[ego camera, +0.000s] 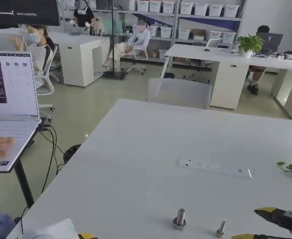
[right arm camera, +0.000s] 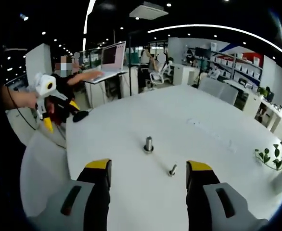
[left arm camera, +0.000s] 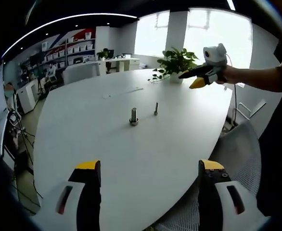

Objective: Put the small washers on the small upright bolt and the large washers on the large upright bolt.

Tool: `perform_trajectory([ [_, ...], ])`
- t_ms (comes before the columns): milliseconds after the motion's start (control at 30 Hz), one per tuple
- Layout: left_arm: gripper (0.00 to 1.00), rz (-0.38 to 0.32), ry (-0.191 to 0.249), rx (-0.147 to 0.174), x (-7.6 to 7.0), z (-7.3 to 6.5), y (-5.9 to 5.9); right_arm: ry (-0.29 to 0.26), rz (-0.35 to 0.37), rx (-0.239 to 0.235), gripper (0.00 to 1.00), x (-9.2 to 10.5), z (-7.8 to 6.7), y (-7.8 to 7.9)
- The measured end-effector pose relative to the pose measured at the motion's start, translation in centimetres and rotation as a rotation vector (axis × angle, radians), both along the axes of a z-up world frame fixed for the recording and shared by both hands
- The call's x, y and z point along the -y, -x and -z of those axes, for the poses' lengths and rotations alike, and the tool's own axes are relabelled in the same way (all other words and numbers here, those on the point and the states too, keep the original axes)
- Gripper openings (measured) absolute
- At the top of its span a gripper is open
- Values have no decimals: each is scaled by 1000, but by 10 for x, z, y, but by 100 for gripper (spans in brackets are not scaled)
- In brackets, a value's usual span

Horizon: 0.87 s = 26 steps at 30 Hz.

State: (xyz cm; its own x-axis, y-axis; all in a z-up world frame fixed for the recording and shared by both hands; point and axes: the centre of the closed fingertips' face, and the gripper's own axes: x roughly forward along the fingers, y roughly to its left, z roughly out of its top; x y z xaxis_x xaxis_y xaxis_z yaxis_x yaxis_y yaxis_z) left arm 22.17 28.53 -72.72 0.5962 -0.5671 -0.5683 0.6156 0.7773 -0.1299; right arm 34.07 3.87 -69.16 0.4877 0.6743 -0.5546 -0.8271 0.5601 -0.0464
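- Large bolt [ego camera: 179, 219] and small bolt [ego camera: 220, 229] stand upright, near each other, on the white tabletop [ego camera: 136, 164], close to its near edge.
- Left gripper [left arm camera: 149, 166] jaws apart, holding nothing; right gripper [right arm camera: 148, 165] the same.
- Step, as I judge: the start, before any pickup.
- Next: find a washer, grip it by its rim, match it to its bolt.

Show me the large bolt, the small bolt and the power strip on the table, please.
large bolt [ego camera: 180, 218]: head view, on its shaft.
small bolt [ego camera: 220, 228]: head view, on its shaft.
power strip [ego camera: 214, 168]: head view, on the middle of its top face.
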Motion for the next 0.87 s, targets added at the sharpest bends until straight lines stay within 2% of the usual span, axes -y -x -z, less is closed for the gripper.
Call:
perform_trajectory([
  [67, 84, -16, 24, 12, 1, -4, 0, 5, 7, 32, 64, 4, 0, 6],
  [133, 84, -19, 29, 22, 1, -6, 1, -11, 14, 23, 65, 8, 2, 18],
  [200, 85, -25, 30, 49, 2, -8, 2, -34, 50, 32, 67, 15, 3, 25],
  [267, 87, -41, 39, 37, 2, -4, 5, -58, 67, 14, 71, 17, 8, 35],
  [367, 89, -45, 50, 61, 7, -8, 10, -62, 81, -5, 73, 24, 21, 55],
  [433, 90, -48, 37, 47, 12, -8, 15, -75, 84, -24, 73, 26, 28, 69],
  [467, 90, -45, 36, 55, 14, -11, 17, -77, 87, -24, 74, 27, 31, 73],
  [500, 90, -46, 45, 81, 18, -15, 18, -80, 97, -27, 75, 30, 36, 79],
  [533, 90, -47, 47, 85, 19, -15, 19, -84, 100, -27, 76, 32, 38, 83],
  [700, 91, -57, 46, 66, 23, -5, 28, -125, 107, -40, 85, 36, 49, 101],
  [833, 92, -52, 30, 67, 25, -8, 32, -101, 114, -54, 87, 42, 59, 109],
  [867, 92, -52, 37, 73, 26, -10, 31, -107, 139, -76, 87, 45, 61, 110],
])
